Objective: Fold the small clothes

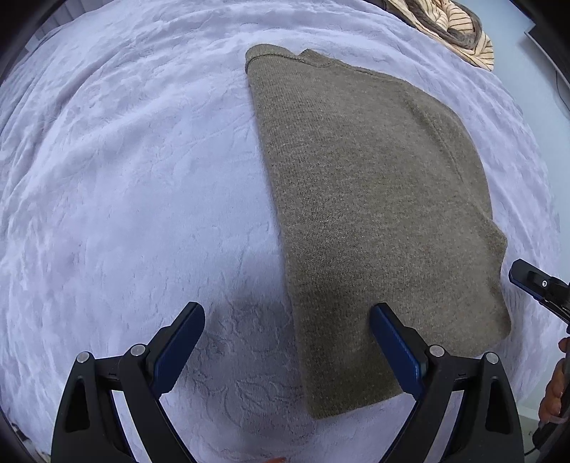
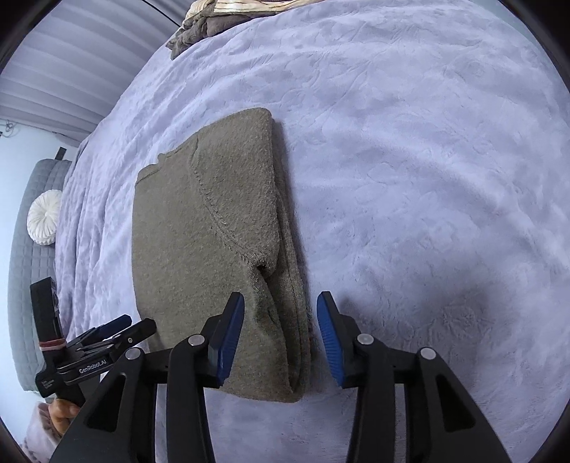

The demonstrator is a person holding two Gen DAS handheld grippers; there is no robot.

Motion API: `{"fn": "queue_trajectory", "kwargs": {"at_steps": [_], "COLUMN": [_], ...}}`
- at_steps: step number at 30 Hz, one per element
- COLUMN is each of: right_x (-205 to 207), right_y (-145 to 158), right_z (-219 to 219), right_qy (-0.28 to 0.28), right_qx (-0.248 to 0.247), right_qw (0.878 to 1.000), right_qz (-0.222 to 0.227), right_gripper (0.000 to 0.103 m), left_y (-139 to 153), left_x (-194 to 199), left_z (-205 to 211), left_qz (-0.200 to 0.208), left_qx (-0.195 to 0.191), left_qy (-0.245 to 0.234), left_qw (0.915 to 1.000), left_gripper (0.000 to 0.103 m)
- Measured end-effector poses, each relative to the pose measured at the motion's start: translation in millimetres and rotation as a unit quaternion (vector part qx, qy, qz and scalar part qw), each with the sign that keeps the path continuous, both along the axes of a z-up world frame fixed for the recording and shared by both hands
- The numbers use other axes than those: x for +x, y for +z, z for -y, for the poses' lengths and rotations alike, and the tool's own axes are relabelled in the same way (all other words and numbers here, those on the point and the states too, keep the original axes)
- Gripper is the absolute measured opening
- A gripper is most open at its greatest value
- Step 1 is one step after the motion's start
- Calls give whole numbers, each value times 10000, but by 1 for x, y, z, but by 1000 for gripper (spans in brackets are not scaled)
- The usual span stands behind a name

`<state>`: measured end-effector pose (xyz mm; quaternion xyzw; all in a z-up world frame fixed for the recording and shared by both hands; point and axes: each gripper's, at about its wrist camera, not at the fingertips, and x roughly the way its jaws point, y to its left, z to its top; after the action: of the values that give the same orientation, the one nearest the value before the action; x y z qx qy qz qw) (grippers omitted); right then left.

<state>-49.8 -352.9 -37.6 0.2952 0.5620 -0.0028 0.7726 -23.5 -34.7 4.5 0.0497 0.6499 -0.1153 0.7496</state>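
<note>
An olive-brown knit garment point(image 1: 374, 199) lies folded into a long strip on the lilac plush bed cover point(image 1: 124, 196). My left gripper point(image 1: 286, 317) is open and empty, hovering over the strip's near left edge. The right gripper's tip point(image 1: 534, 285) shows at the right edge there. In the right wrist view the same garment point(image 2: 206, 231) lies flat with a sleeve seam showing. My right gripper point(image 2: 281, 320) is open and empty, its jaws either side of the garment's near right edge. The left gripper point(image 2: 99, 342) shows at the lower left.
A striped beige and grey clothes pile point(image 1: 456, 28) lies at the far edge of the bed, also in the right wrist view point(image 2: 221, 17). A white round cushion point(image 2: 44, 220) rests on a grey quilted headboard point(image 2: 32, 277) at the left.
</note>
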Motion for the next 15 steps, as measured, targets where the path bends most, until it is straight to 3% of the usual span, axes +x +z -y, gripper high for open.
{"fn": "queue_trajectory", "kwargs": {"at_steps": [2, 4, 15], "right_x": [0, 0, 7], "right_y": [0, -1, -2], "right_z": [1, 2, 7], "right_qy": [2, -2, 76], "right_qx": [8, 21, 43], "right_qw": [10000, 10000, 10000], "right_qz": [-1, -4, 2], "right_gripper": [51, 56, 56], "left_y": [0, 1, -2], "left_x": [0, -1, 10], "left_z": [2, 3, 3], "left_qz": [43, 104, 15], "left_qx": [51, 104, 108], "left_qy": [1, -31, 141], "left_qw": [10000, 9999, 9998], "left_gripper": [103, 103, 103]}}
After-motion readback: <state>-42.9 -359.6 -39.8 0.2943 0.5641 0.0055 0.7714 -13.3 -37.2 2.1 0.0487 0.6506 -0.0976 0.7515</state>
